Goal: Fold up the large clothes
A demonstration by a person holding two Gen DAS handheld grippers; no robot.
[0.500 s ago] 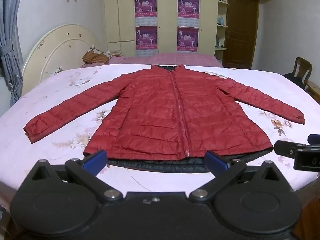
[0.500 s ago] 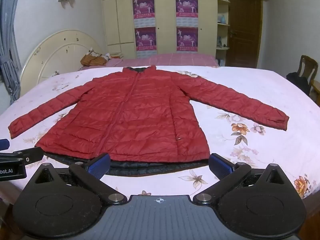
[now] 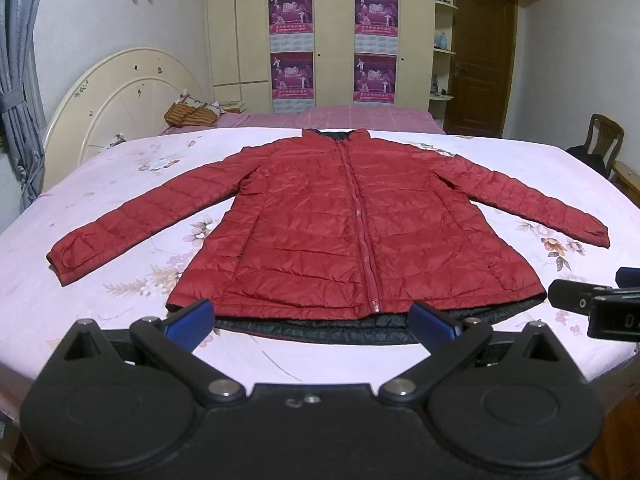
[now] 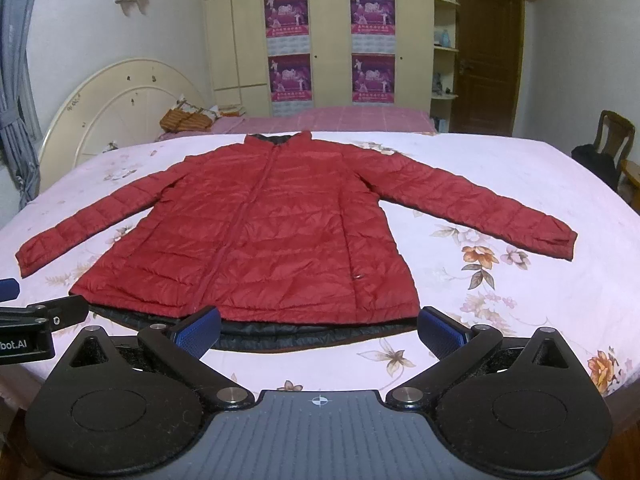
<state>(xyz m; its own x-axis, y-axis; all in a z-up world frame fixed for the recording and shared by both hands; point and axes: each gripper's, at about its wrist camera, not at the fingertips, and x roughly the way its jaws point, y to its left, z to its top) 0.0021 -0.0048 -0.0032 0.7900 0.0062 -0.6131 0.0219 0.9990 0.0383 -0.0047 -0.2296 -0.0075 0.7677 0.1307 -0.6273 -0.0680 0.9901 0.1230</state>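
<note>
Two grippers: the left gripper [image 3: 310,320] and the right gripper [image 4: 320,328] both hover at the near edge of the bed [image 4: 560,308], fingers spread wide and grasping nothing.
Jacket position: the red jacket [image 3: 340,236] lies flat and zipped on the floral sheet, collar away from the cameras, hem nearest, sleeves spread out to either side.
Lining risk: a dark lining [image 3: 320,328] shows below the red hem; a pinch there could catch only one layer, so the front and back would separate when lifted.
Fabric risk: the quilted shell looks slick and puffy, so a shallow pinch may slip out mid-fold.
Sleeve risk: the left sleeve [image 3: 132,220] and right sleeve [image 4: 480,204] reach well out; folding the body first would likely leave them trailing or bunched.
Spacing risk: both grippers sit close side by side, so crossing paths could knock them together.
Edge risk: the hem lies near the bed's edge; dragging toward the cameras could pull the jacket off.
</note>
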